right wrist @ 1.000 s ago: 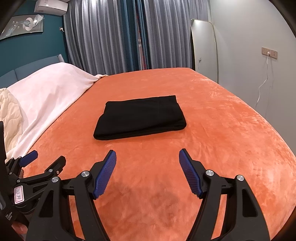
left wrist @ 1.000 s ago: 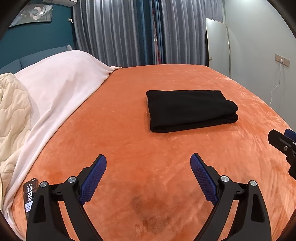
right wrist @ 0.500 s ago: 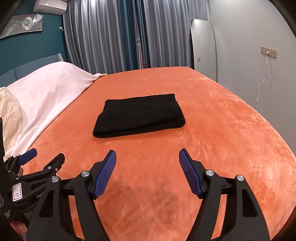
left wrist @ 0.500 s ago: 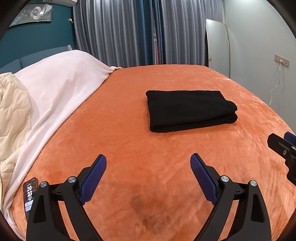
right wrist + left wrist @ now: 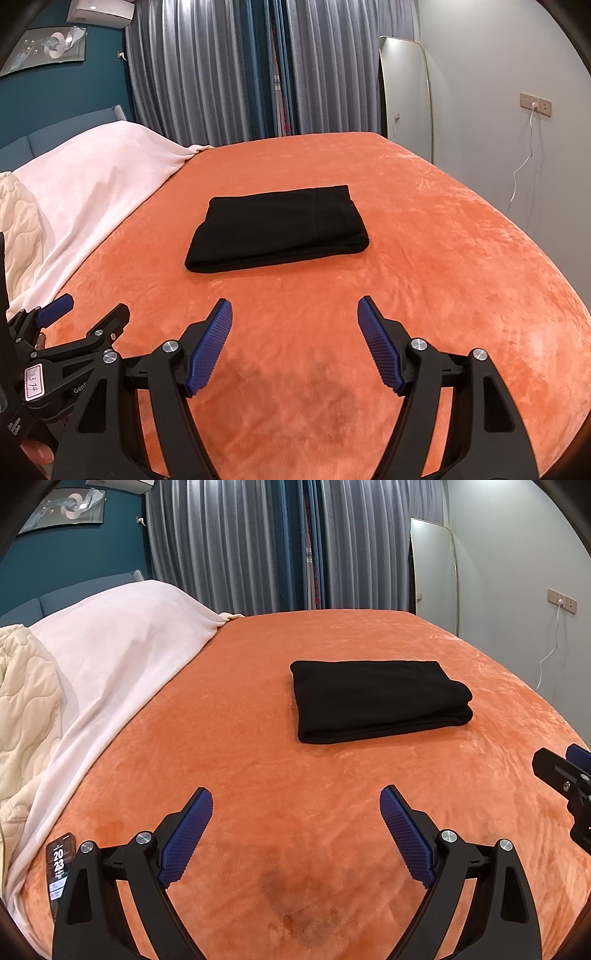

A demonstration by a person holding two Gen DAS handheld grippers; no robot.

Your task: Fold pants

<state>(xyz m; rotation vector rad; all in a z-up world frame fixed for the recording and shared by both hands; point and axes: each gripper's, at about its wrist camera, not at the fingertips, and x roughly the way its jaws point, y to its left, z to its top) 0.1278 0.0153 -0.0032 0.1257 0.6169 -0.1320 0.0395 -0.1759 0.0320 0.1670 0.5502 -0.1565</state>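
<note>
Pants (image 5: 376, 698), soft, limp, already folded, lie ahead of both tools, left (image 5: 296, 834) and right (image 5: 294, 345), agape and empty; pinch a thick folded edge.

Grey curtains (image 5: 258, 546), teal wall (image 5: 74, 568), leaning mirror (image 5: 432, 568), orange bedspread (image 5: 258, 738)

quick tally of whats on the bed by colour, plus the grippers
black: 1, the folded pants
orange: 1, the bedspread
pale pink: 1, the blanket
cream: 1, the quilt
grippers: 2, left gripper and right gripper, both open and empty
total: 6
</note>
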